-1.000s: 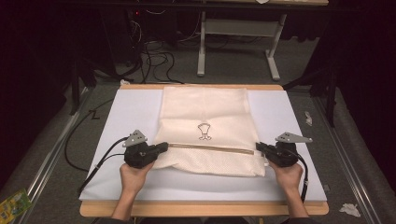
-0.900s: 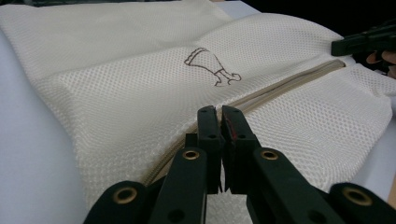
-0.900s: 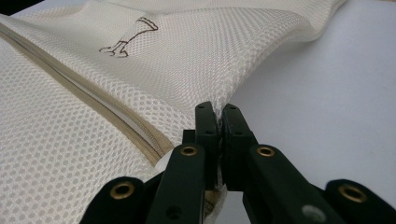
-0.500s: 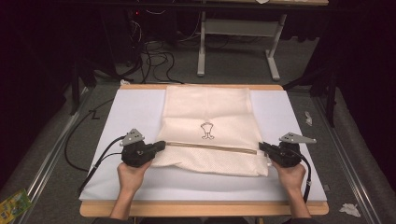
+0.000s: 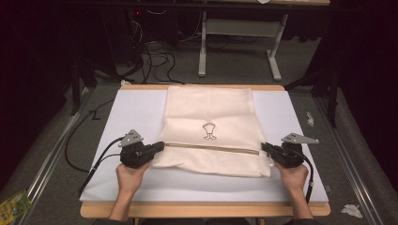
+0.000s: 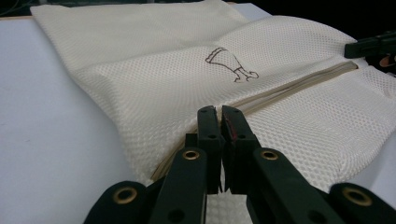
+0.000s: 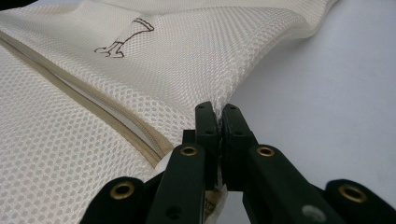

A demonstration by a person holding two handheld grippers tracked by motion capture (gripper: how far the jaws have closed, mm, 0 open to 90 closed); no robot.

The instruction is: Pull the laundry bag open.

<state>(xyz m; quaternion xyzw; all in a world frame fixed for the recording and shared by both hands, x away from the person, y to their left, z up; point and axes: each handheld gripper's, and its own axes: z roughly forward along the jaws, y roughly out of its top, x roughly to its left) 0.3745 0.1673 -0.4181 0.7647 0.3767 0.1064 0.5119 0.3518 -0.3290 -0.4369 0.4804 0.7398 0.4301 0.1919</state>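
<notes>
mesh bag lies on white table (dark room behind).

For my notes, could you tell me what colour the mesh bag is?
The mesh bag is cream with a tan zip; the left gripper view shows it best.

Both grippers, the left gripper and the right gripper, are matte black, each topped by a grey three-cornered plate and trailing a black cable. Up close, their flat black fingers carry brass-coloured rivets. The person's forearms are bare, with no sleeves.
</notes>
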